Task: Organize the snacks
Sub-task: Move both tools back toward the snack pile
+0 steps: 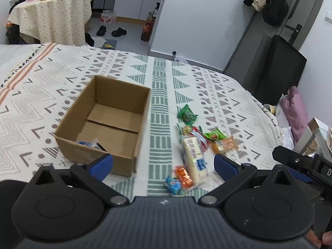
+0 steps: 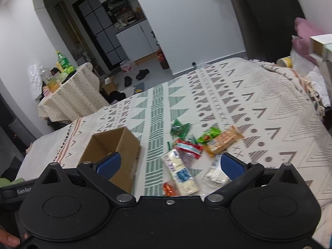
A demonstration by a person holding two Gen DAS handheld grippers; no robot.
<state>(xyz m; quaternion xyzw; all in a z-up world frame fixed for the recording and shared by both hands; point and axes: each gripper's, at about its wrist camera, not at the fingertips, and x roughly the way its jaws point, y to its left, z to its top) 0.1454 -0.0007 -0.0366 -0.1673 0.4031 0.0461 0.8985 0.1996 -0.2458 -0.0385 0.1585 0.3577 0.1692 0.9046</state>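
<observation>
You are holding both your left gripper (image 1: pixel 164 166) and right gripper (image 2: pixel 170 166) released and empty above the patterned bedspread (image 1: pixel 207 83), the snacks (image 1: pixel 193 145) lying scattered just beside the cardboard box (image 1: pixel 103 124), one blue packet (image 1: pixel 89 144) sitting inside.

Snacks (image 1: pixel 195 151) right of box (image 1: pixel 116 101)

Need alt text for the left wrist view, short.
An open left claw hovers over a patterned bedspread, between a cardboard box holding one blue-wrapped snack and a loose pile of snack packets beside it.
</observation>
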